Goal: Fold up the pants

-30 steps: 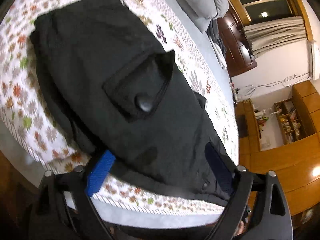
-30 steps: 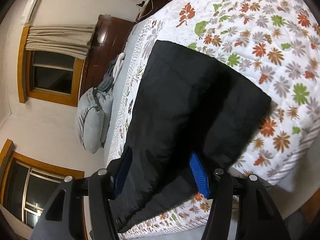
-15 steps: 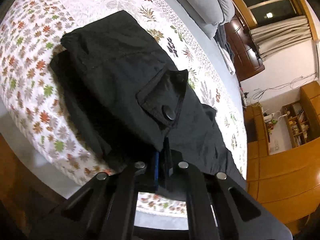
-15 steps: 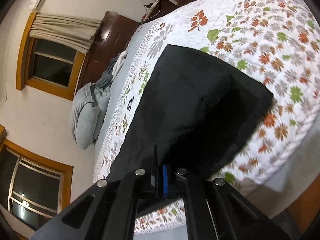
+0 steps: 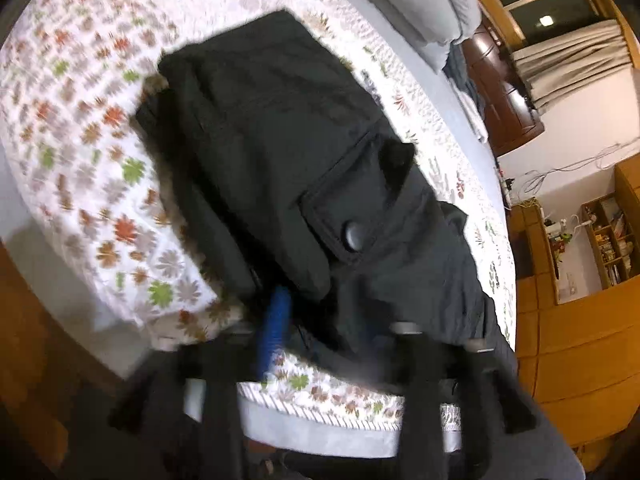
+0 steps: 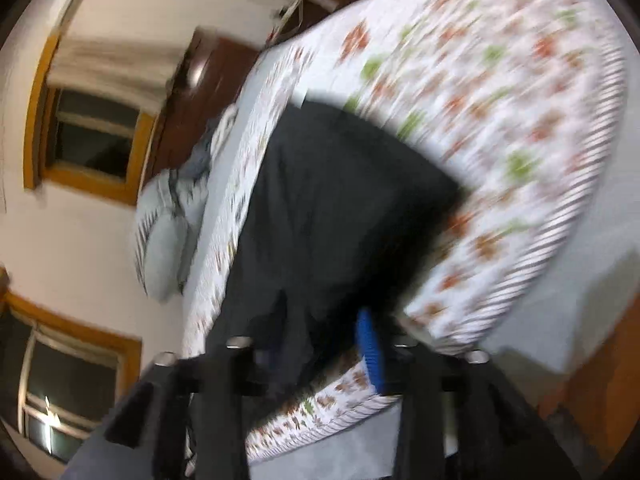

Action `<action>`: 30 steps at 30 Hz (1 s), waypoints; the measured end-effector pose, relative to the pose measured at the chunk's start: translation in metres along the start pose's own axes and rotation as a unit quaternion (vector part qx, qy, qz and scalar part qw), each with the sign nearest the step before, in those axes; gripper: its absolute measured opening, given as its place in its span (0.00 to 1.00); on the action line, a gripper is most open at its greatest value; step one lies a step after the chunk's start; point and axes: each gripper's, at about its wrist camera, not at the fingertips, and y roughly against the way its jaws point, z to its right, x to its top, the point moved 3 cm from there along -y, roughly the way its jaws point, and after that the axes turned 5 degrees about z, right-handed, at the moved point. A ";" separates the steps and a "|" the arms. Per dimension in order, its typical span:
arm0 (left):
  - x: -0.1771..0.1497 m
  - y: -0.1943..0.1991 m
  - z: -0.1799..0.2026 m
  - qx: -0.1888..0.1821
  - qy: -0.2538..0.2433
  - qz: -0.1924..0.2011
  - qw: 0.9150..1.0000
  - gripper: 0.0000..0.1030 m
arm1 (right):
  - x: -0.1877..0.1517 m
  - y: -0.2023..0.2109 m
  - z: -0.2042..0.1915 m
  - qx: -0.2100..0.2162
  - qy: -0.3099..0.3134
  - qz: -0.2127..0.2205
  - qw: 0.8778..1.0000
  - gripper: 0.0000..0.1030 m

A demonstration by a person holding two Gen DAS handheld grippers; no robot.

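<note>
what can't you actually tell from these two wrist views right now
- Left wrist view: the right pad of the left tongs is hidden by the black pants, so contact with the cloth is unclear.
- Right wrist view: motion blur smears the right tongs and the bedspread; whether cloth is pinched cannot be read.
- Both views: the pants run behind the tongs frames, so their near edge is hidden.
- Shelf contents: too small.

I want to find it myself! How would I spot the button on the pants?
Find the flowery bedspread, then the black pants lying on it. Halfway down sits a big pocket flap; the button is the lone shiny round dot near the flap's lower edge.
</note>
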 end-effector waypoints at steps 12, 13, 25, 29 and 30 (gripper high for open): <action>-0.012 0.022 0.026 0.006 -0.081 0.019 0.997 0.78 | 0.023 -0.002 0.009 -0.009 -0.010 0.019 1.000 0.17; -0.013 0.020 0.026 0.007 -0.081 0.016 0.997 0.78 | 0.023 0.000 0.005 -0.013 0.006 0.028 1.000 0.14; -0.011 0.025 0.040 -0.002 -0.097 0.017 0.995 0.79 | 0.028 0.010 0.008 -0.022 0.019 0.017 0.999 0.32; 0.009 0.047 0.042 -0.014 -0.101 0.055 0.993 0.85 | 0.035 0.049 -0.018 -0.050 0.077 0.069 0.993 0.39; 0.016 0.050 0.042 -0.017 -0.099 0.059 0.993 0.85 | 0.035 0.052 -0.026 -0.045 0.088 0.071 0.993 0.39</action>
